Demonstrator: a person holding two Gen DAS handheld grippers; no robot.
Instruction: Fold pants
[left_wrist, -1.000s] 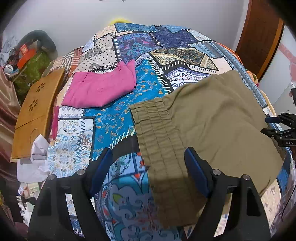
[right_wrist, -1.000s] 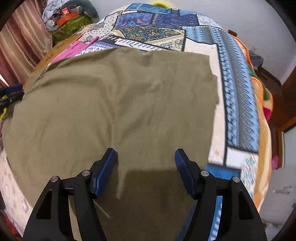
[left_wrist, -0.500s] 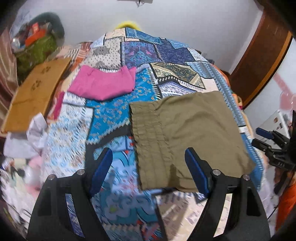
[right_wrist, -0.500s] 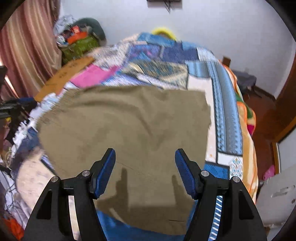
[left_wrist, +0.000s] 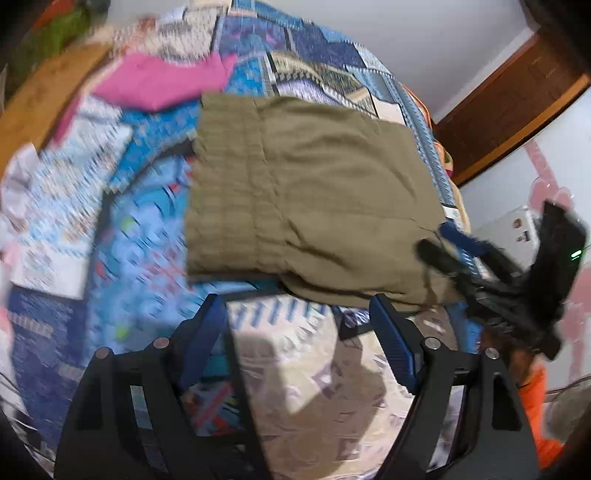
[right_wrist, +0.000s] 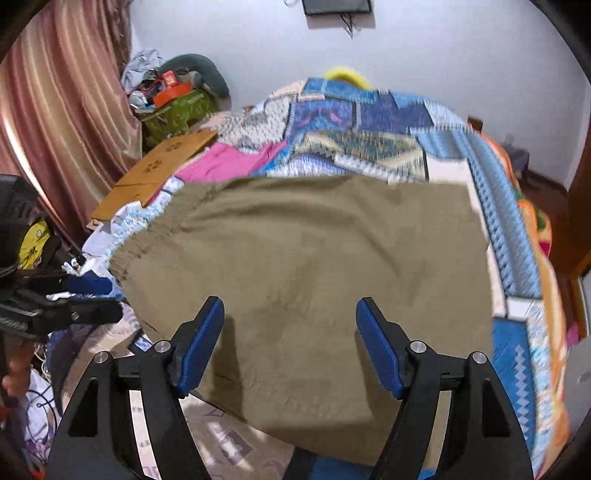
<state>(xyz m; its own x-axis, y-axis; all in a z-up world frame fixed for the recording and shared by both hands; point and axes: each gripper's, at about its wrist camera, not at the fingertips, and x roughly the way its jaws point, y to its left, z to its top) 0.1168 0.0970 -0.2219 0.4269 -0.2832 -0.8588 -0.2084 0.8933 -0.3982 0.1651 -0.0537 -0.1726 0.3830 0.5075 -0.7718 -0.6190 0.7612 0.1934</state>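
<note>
Both my claws have drawn back from the pants (right_wrist: 306, 266); left claw (left_wrist: 299, 339) and right claw (right_wrist: 290, 339) gape wide, holding nothing.

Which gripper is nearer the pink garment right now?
Left. The left gripper sits off the waistband end of the olive pants, on the side where the pink garment lies. The right gripper is at the pants' opposite end, farther off.
</note>
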